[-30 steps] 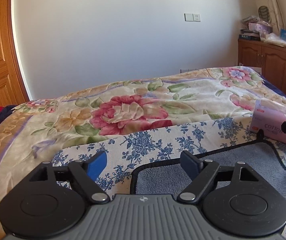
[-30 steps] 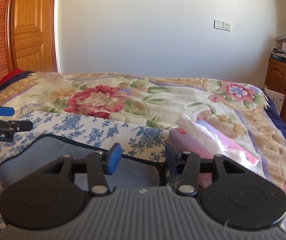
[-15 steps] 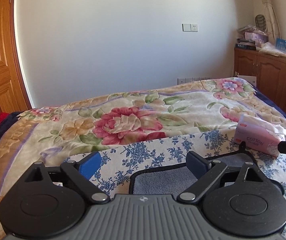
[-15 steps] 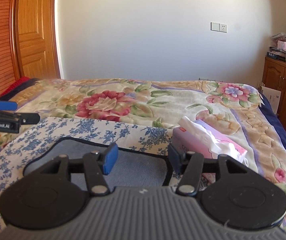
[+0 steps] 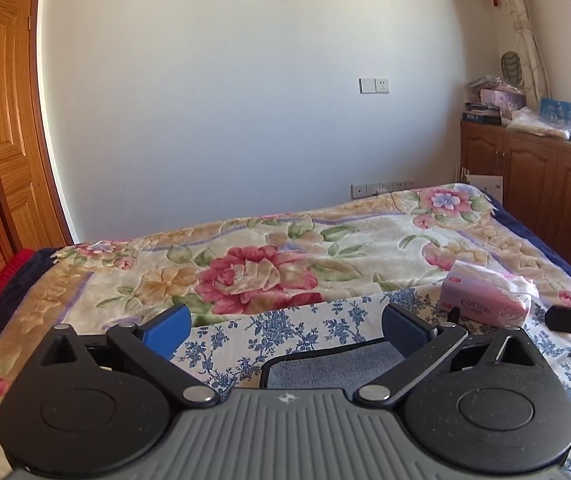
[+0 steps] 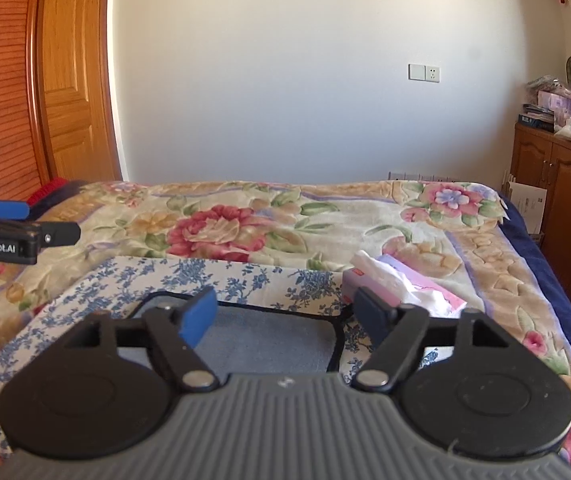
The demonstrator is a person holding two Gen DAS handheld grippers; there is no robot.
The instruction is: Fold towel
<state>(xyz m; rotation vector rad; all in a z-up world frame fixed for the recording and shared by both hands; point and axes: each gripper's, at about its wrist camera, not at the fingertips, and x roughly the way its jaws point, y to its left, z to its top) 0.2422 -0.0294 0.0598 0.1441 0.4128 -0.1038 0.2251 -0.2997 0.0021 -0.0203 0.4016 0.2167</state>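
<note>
Two grippers — left gripper (image 5: 285, 330), right gripper (image 6: 287, 312) — jaws apart above grey towel (image 6: 269, 340); tissue pack (image 6: 401, 286) (tissue protruding) beside.

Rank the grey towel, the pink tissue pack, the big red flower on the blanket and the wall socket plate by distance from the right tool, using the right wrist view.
1. Grey towel, directly under the right tool, between its open fingers.
2. Pink tissue pack, just ahead on the right.
3. Big red flower, mid-bed, ahead left.
4. Wall socket plate, high on the far wall, right.
</note>
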